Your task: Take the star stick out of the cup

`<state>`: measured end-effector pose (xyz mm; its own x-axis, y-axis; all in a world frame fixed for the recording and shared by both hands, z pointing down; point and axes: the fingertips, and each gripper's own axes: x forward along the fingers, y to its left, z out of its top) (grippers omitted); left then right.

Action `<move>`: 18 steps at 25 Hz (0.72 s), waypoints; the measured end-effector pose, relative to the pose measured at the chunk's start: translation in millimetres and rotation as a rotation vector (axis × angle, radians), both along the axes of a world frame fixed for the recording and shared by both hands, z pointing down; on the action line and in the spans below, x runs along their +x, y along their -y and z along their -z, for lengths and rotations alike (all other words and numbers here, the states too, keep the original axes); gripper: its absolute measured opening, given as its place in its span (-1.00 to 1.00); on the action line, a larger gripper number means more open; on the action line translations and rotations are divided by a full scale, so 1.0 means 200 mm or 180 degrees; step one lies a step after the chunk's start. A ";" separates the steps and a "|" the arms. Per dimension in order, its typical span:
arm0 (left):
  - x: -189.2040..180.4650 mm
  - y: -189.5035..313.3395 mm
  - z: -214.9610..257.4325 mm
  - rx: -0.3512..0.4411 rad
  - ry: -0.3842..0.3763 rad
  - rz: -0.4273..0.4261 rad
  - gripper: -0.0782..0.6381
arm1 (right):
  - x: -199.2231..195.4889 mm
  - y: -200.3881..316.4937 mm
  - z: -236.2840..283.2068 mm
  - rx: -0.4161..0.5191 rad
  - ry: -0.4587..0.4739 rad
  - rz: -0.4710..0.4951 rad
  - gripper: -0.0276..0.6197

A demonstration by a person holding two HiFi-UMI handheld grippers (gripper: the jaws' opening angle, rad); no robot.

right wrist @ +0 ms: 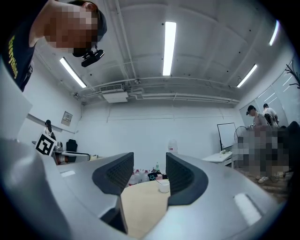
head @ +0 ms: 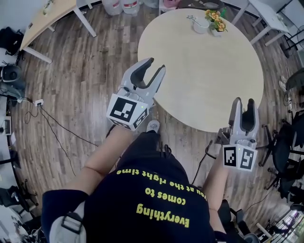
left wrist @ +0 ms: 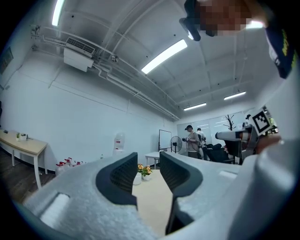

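A small white cup (head: 200, 25) stands at the far side of the round beige table (head: 199, 76), with a pale star stick (head: 190, 18) leaning out of it to the left. A pot of orange flowers (head: 215, 21) stands just right of the cup. My left gripper (head: 156, 64) is open and empty over the table's near left edge. My right gripper (head: 243, 101) is open and empty at the near right edge. The right gripper view shows the cup (right wrist: 163, 186) far off between the jaws. In the left gripper view the flowers (left wrist: 144, 170) show between the jaws.
A long wooden table (head: 47, 19) stands at the back left and a white table (head: 270, 16) at the back right. Water bottles (head: 121, 5) sit on the floor behind the round table. Cables (head: 52, 123) run over the floor at left; office chairs (head: 285, 142) crowd the right.
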<state>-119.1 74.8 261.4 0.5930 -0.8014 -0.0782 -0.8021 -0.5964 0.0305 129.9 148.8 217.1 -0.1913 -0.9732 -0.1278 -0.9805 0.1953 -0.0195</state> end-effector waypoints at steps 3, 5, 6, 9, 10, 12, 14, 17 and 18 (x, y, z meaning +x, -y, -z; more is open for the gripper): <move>-0.05 0.18 0.00 -0.0015 0.0010 -0.0073 -0.37 | -0.07 0.15 0.00 -0.0014 0.0004 -0.0048 -0.25; -0.07 0.28 0.00 -0.0034 0.0031 -0.0133 -0.36 | -0.11 0.23 0.00 -0.0036 0.0021 -0.0089 -0.24; -0.07 0.32 -0.01 -0.0041 0.0048 -0.0162 -0.36 | -0.12 0.26 -0.01 -0.0057 0.0027 -0.0109 -0.24; -0.07 0.43 -0.02 -0.0062 0.0094 -0.0216 -0.34 | -0.13 0.33 -0.04 -0.0149 0.0042 -0.0155 -0.23; -0.06 0.45 -0.03 -0.0072 0.0095 -0.0227 -0.33 | -0.12 0.35 -0.05 -0.0175 0.0049 -0.0171 -0.22; -0.05 0.49 -0.04 -0.0091 0.0085 -0.0244 -0.33 | -0.10 0.38 -0.07 -0.0205 0.0060 -0.0210 -0.22; -0.04 0.52 -0.05 -0.0114 0.0085 -0.0252 -0.32 | -0.09 0.40 -0.07 -0.0223 0.0062 -0.0232 -0.22; -0.02 0.56 -0.08 -0.0155 0.0104 -0.0245 -0.32 | -0.07 0.45 -0.10 -0.0259 0.0059 -0.0214 -0.21; -0.01 0.57 -0.09 -0.0168 0.0112 -0.0239 -0.32 | -0.06 0.47 -0.11 -0.0270 0.0066 -0.0199 -0.21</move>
